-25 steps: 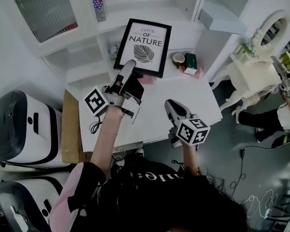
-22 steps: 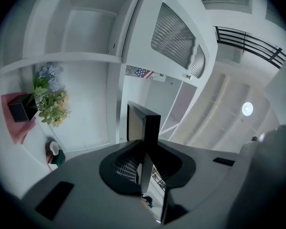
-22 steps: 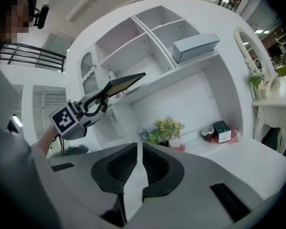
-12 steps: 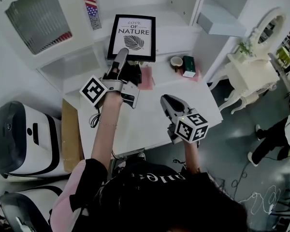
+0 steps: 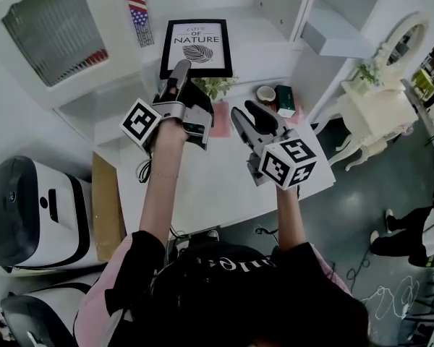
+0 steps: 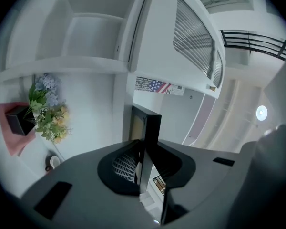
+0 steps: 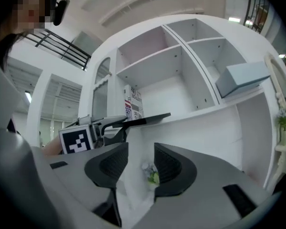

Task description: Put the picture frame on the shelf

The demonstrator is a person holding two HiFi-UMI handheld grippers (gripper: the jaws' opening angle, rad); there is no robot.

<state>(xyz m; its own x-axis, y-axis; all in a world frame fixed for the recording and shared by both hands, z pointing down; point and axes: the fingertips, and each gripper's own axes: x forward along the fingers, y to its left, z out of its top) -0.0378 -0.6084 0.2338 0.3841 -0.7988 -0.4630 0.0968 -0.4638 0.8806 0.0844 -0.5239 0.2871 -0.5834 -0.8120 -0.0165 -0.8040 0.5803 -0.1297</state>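
Observation:
The black picture frame [image 5: 195, 43] with a leaf print reading "of nature" is held upright in front of the white shelf unit [image 5: 275, 27]. My left gripper [image 5: 180, 71] is shut on the frame's lower edge. In the left gripper view the frame [image 6: 149, 125] stands edge-on between the pads of that gripper [image 6: 145, 149]. My right gripper [image 5: 247, 112] hovers over the desk to the right of the frame. Its jaws are opening and nothing is between them [image 7: 140, 160]. From the right gripper view the frame [image 7: 145, 119] appears edge-on at the left.
A flower pot [image 5: 215, 86] on a pink mat, a cup [image 5: 265, 92] and a green box [image 5: 285, 98] sit at the back of the white desk [image 5: 224, 186]. A grey box [image 5: 333, 29] lies on an upper shelf. A white vanity [image 5: 387, 85] stands right, white machines [image 5: 29, 201] left.
The left gripper has carried the frame up and farther toward the shelf. The right gripper has risen and moved forward beside it, and its jaws have parted.

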